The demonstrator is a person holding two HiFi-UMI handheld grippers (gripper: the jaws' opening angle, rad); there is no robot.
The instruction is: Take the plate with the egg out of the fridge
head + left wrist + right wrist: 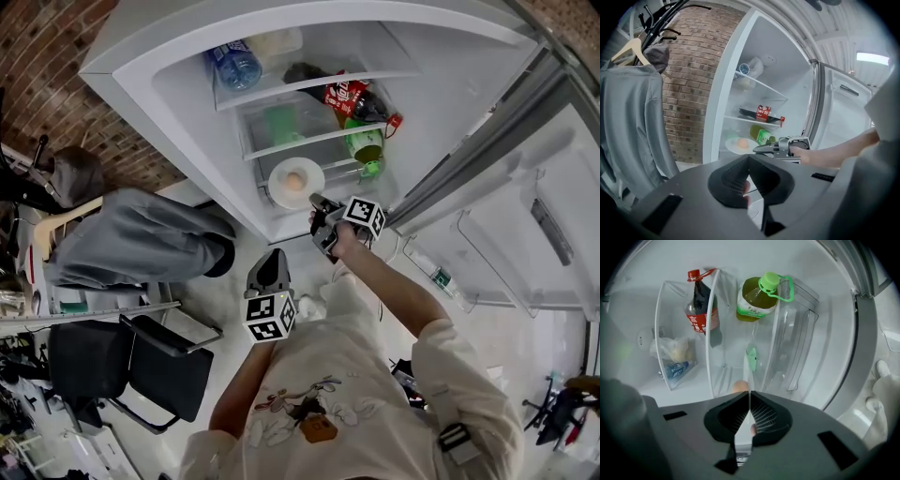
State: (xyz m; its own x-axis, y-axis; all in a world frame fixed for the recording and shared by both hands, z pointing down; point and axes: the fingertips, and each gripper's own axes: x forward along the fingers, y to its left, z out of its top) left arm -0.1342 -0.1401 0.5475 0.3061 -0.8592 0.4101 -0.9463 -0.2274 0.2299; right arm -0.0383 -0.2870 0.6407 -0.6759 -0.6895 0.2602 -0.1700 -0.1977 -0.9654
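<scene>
In the right gripper view we see only a sliver of the egg (pixel 738 386) above the right hand-held gripper (pixel 749 397), whose body hides the near rim of the plate (pixel 278 185). We cannot read the dark bottle (pixel 700 310)'s label. The head view's edge cuts off the fridge door (pixel 511 211).

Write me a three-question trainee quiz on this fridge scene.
1. True or false: the left gripper is inside the fridge.
2. Which holds the plate by its rim? A the left gripper; B the right gripper; C neither.
3. Fill in: on the plate lies an ____.
Key: 1 false, it hangs shut and empty outside the fridge; 2 B; 3 egg.
</scene>
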